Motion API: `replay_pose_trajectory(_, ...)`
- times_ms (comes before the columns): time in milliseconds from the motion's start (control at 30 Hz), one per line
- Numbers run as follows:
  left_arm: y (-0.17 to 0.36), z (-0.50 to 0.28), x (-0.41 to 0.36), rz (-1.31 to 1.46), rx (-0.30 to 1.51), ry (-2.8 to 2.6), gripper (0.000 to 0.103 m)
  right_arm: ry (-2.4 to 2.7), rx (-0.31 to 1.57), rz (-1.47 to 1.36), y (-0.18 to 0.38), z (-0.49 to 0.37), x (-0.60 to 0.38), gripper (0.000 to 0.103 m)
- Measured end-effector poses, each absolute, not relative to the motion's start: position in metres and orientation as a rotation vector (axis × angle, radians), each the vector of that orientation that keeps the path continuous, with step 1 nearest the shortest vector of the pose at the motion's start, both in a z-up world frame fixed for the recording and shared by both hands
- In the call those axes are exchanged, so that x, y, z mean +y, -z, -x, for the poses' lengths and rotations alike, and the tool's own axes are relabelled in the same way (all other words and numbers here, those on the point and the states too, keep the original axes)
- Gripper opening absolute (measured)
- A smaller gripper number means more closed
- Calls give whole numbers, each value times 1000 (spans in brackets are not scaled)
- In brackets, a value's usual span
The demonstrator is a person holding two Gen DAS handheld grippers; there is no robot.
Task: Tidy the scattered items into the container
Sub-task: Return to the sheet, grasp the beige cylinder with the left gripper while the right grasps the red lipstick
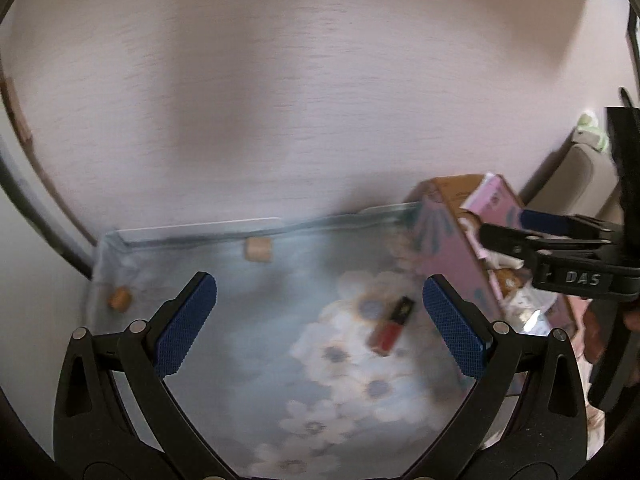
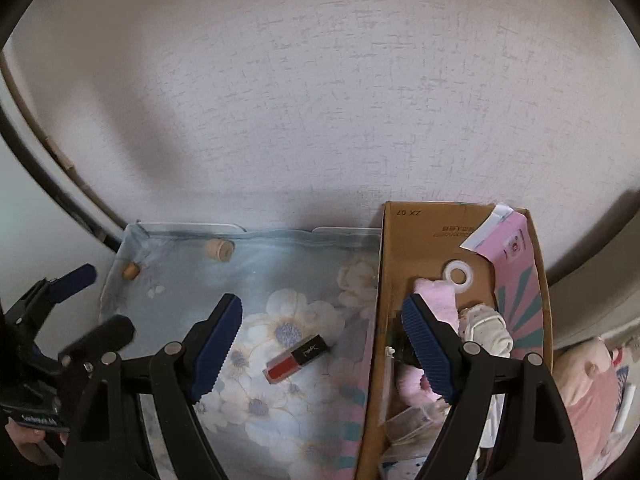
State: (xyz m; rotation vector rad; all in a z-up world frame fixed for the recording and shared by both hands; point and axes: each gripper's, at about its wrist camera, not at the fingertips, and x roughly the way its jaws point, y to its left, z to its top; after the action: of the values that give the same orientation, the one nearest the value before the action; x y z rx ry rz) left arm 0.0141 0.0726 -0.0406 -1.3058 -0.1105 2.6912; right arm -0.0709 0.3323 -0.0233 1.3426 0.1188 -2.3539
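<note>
Both tongs, left [image 1: 320,312] and right [image 2: 322,344], gape empty above the lipstick [image 2: 298,358] lying beside the box [image 2: 374,320] (corks remain too); a hasty pinch could skid it away.

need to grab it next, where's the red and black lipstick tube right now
The lipstick tube lies on the floral cloth, just left of the cardboard box in the right wrist view, well in front of the two wooden corks by the wall.
</note>
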Motion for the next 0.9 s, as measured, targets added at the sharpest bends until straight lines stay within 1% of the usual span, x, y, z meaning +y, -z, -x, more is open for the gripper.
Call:
replay_pose_trajectory(167,59,1,36,1375,-184,-2663,103,2435,120,-1355,21,59,317,79)
replay_pose_trajectory(267,82,15,18,1438,-295,-2585,103,2388,43,-1394,27,52,309,79)
replay_pose_trajectory(333,98,23,11,1479,-334,-2567,103,2375,-26,-1442,38,47,303,79)
replay_pose_trajectory(433,116,35,9,1472,-296,-2622,103,2417,-162,-1416,55,29,296,79)
replay_pose_trajectory(500,129,43,9,1447,-256,-2659,103,2435,-224,-1443,77,16,288,79)
replay_pose_trajectory(733,175,79,8,1427,-212,-2696,103,2586,-259,-1466,153,-7,274,79)
replay_pose_trajectory(800,185,86,9,1421,-199,-2687,100,2622,-268,-1471,166,-6,273,79)
replay_pose_trajectory(900,200,95,15,1446,-151,-2662,87,2699,-239,-1436,177,-5,273,79)
